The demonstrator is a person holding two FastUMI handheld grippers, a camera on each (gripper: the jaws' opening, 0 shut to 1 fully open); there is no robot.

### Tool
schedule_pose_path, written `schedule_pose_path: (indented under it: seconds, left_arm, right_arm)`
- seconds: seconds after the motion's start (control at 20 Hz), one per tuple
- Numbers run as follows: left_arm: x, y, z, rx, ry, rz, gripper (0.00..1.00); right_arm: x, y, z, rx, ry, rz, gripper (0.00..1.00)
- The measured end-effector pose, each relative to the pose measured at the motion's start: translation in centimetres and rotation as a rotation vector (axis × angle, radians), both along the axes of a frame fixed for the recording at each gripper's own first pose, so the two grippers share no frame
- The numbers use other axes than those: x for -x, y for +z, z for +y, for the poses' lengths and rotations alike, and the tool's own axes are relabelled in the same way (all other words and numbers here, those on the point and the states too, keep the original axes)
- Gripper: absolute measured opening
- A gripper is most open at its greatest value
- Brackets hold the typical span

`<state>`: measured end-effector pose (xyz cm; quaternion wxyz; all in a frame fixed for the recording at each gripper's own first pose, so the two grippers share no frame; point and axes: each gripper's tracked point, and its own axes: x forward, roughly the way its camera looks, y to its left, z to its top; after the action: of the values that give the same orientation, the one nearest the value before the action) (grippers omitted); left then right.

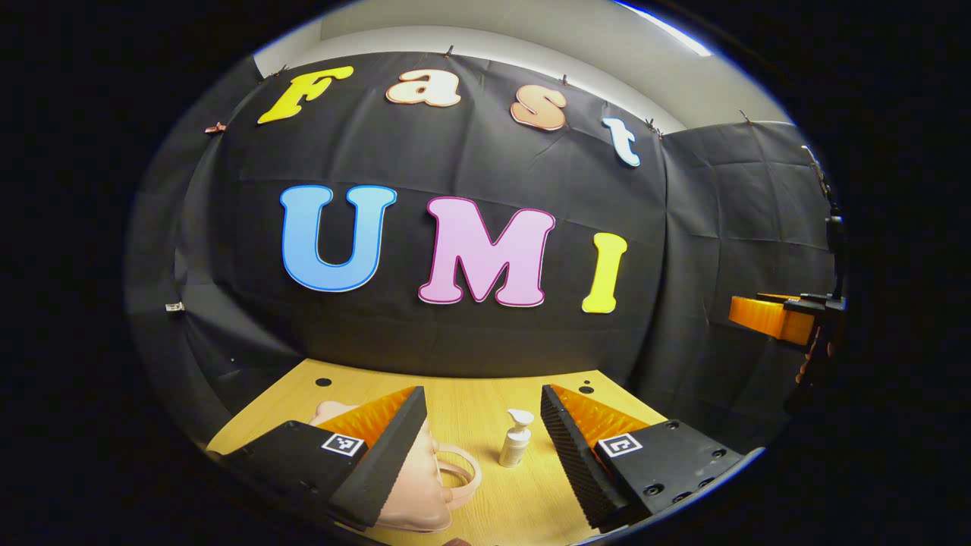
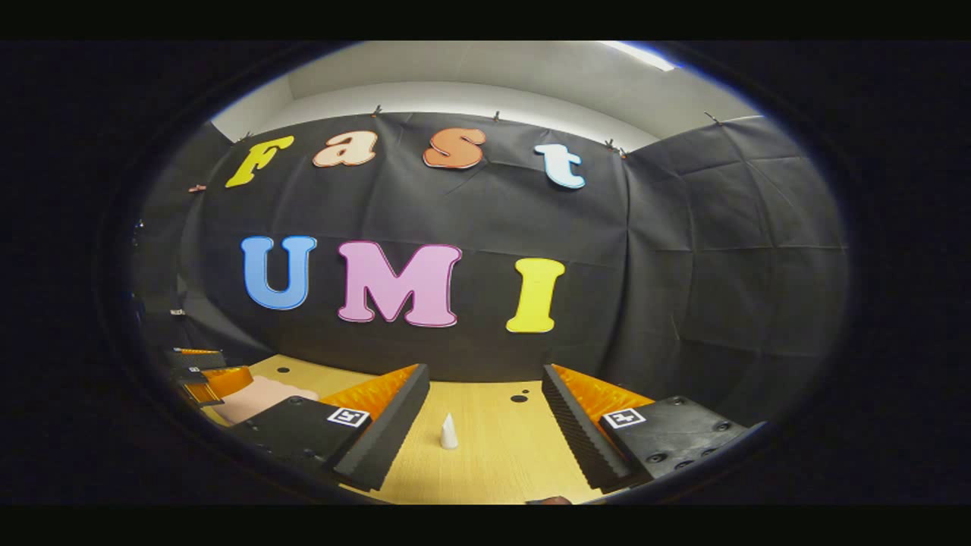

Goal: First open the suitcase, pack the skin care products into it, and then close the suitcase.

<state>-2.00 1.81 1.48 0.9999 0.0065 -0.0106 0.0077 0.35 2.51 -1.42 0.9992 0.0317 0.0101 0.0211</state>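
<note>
Both grippers gape: left gripper [image 1: 483, 425] has the pump bottle [image 1: 516, 438] ahead, pink suitcase [image 1: 413, 485] behind its left finger; right gripper [image 2: 485, 409] faces a white tube [image 2: 449, 431].

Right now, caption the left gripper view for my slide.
Open left tongs hover over the wooden table, framing a white pump bottle beside the closed pink suitcase.

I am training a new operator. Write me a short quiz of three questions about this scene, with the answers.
1. True or false: the pump bottle lies on its side.
2. The jaws of the left gripper are: A open; B shut on the pump bottle; C shut with nothing between them.
3. Fill in: in the left gripper view, the pink suitcase is to the ___ of the pump bottle.

Key: 1 false, it stands upright on the table. 2 A. 3 left.
</note>
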Motion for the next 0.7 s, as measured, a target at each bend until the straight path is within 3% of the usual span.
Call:
schedule_pose_path:
  seconds: [0.2, 0.4, 0.7]
  left_arm:
    - [-1.2, -3.6, -0.1, 0.035, -0.021, 0.119, 0.96]
    - [-4.0, -8.5, -1.8, -0.008, -0.069, 0.261, 0.96]
    - [-8.3, -17.2, -1.2, 0.039, 0.0, 0.491, 0.97]
  right_arm:
    - [-0.2, -0.6, 0.4, -0.022, 0.002, 0.023, 0.95]
    - [0.0, -1.4, 0.6, -0.054, 0.016, 0.042, 0.95]
    - [-1.3, -4.2, -2.3, -0.016, 0.055, 0.083, 0.95]
